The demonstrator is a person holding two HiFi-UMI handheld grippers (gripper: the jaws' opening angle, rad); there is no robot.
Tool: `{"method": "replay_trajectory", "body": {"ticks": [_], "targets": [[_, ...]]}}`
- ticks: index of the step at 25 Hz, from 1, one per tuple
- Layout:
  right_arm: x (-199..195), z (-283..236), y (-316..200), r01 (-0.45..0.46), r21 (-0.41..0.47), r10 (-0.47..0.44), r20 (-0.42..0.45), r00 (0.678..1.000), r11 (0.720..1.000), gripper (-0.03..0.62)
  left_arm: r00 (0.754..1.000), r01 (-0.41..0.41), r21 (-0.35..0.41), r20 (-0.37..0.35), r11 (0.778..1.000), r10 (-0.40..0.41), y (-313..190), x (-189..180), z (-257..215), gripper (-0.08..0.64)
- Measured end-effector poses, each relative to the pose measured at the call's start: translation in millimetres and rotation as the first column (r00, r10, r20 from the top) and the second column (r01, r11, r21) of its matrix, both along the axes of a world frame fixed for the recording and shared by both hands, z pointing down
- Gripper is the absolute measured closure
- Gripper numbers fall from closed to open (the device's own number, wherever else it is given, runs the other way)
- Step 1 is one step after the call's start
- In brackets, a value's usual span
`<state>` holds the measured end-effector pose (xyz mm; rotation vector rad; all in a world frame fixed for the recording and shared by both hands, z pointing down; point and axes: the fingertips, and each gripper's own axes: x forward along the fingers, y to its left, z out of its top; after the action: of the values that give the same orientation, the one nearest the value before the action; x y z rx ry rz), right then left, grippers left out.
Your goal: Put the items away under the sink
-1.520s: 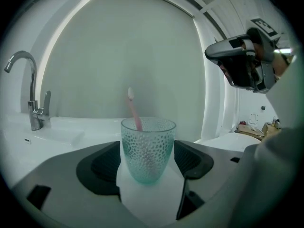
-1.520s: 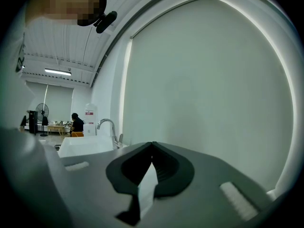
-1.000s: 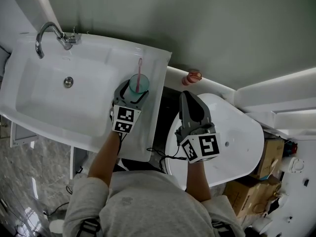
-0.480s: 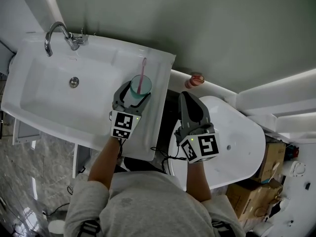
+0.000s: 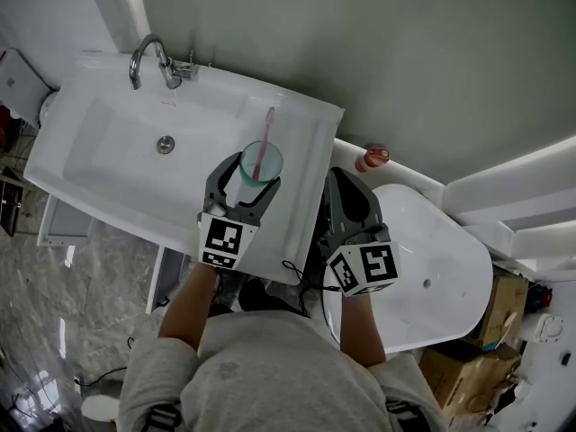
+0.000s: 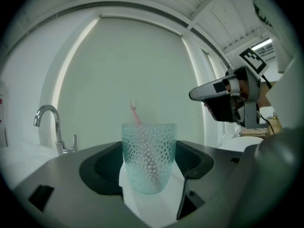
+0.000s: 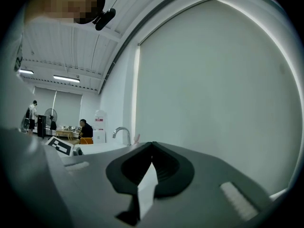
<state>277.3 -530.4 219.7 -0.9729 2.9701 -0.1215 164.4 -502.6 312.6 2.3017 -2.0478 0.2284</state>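
In the head view, the left gripper (image 5: 246, 176) is clasping a cup (image 5: 261, 163) at frame centre, over the right deck of the sink (image 5: 301, 142). A toothbrush (image 5: 265, 133) is leaning out of the cup toward the wall. The faucet (image 5: 151, 54) is standing at upper left. The right gripper (image 5: 342, 176) is hovering right of centre, over the dark gap between the sink and the toilet (image 5: 441, 277), with its jaws pressed together. The deck's right edge is lying just beside the cup. Whether the cup is touching the deck cannot be told here.

In the left gripper view, the left gripper (image 6: 148, 167) is showing both jaws closed against the sides of the dimpled cup (image 6: 148, 146) at lower centre. Only the toothbrush (image 6: 135, 112) tip is rising clear above the rim; its shaft is blurring through the wall. The faucet (image 6: 50, 122) is at left and the right gripper (image 6: 230, 99) at right.

In the right gripper view, the right gripper (image 7: 152, 146) is meeting at its tips with nothing between. The faucet (image 7: 122, 133) is showing small at centre left, and two people (image 7: 85, 128) are far off at the left edge.
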Motion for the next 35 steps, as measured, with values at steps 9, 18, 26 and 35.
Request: {"method": "replay_trajectory", "body": {"ticks": [9,18,26,35], "targets": [[-40,-20,62,0.066,0.025,-0.067,0.038,0.997,0.997,0.58,0.999,0.017,0.077,-0.046,0.997,-0.013,80,-28,-58,0.218],[-81,-38,138,0.107,0.042,-0.11,0.067,0.992,0.993,0.58,0.998,0.058,0.103,-0.034,0.993,-0.054,169,-63,-91,0.218],[-118,-50,205,0.15,0.062,-0.155,0.086,0.984,0.987,0.581,0.993,0.121,0.136,-0.01,0.983,-0.121,246,-103,-116,0.218],[-156,-56,270,0.188,0.075,-0.196,0.11,0.974,0.979,0.581,0.983,0.177,0.157,0.024,0.972,-0.182,318,-141,-128,0.218]]}}
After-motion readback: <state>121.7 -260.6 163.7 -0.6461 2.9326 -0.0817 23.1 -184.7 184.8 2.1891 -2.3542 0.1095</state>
